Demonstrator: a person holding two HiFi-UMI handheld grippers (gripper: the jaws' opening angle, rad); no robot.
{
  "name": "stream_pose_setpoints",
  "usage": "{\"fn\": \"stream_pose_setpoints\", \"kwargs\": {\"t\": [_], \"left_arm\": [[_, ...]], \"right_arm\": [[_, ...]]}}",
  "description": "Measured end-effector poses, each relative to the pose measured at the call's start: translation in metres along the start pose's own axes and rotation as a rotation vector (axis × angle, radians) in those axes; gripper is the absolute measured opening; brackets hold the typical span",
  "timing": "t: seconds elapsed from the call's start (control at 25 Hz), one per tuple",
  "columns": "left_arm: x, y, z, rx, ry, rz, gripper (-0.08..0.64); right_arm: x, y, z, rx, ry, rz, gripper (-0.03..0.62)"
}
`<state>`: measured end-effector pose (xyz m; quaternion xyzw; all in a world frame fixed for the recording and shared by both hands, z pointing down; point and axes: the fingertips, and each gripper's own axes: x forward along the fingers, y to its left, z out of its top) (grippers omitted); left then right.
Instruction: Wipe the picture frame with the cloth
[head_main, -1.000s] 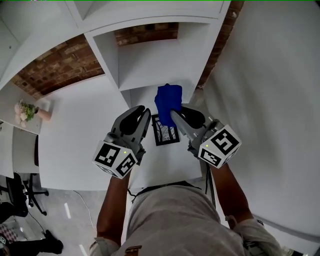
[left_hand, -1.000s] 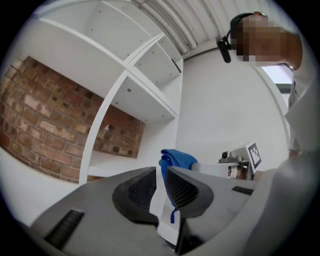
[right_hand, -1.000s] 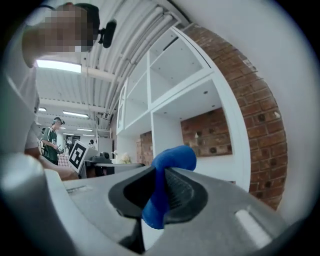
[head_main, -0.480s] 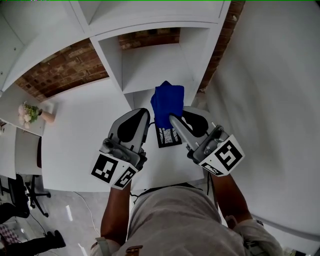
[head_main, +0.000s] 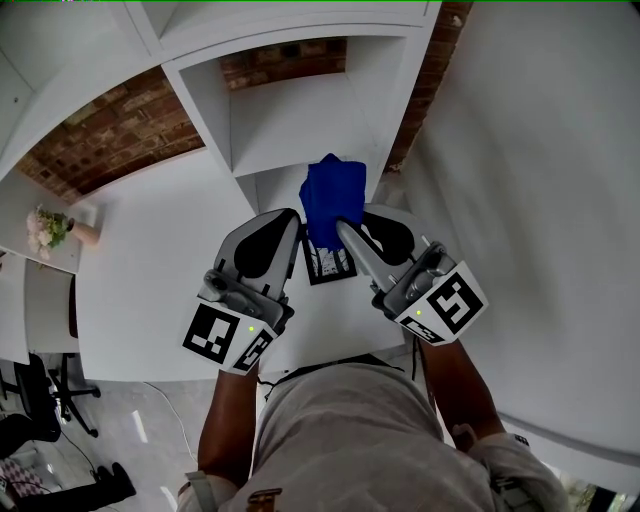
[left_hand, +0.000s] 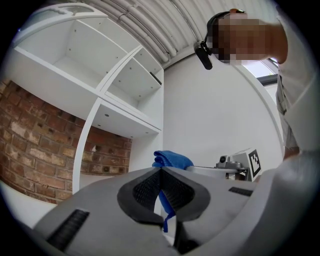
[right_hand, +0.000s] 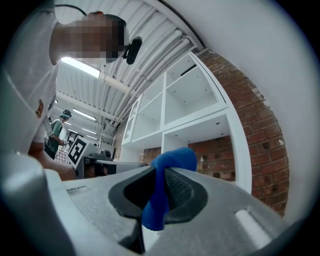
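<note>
White counter (head_main: 335, 318) at centre frame carries the small black-rimmed picture frame (head_main: 327, 262), lying flat between the two tools. No wiping contact visible, so I'd call the wipe itself all left to do.

- Right tool (head_main: 345, 228): clamped on the blue fabric cloth (head_main: 332, 195), which is held clear above the frame's far end.
- Left tool (head_main: 292, 218): clenched, tips right at the cloth's edge. Can't tell if it has pinched any.
- Clearance: white shelf uprights (head_main: 222, 140) flank the alcove beyond, and the white wall (head_main: 520, 200) is close at right. The open room is toward the lower frame.
</note>
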<state>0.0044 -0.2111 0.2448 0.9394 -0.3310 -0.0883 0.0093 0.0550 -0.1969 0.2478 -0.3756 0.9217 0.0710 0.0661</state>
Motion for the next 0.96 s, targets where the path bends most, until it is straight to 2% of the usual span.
{"fn": "stream_pose_setpoints", "kwargs": {"t": [0.96], "left_arm": [[0.002,0.001,-0.010,-0.026,0.020,-0.015,0.000]], "right_arm": [[-0.003,0.001,-0.012,0.021,0.039,-0.008,0.044]]}}
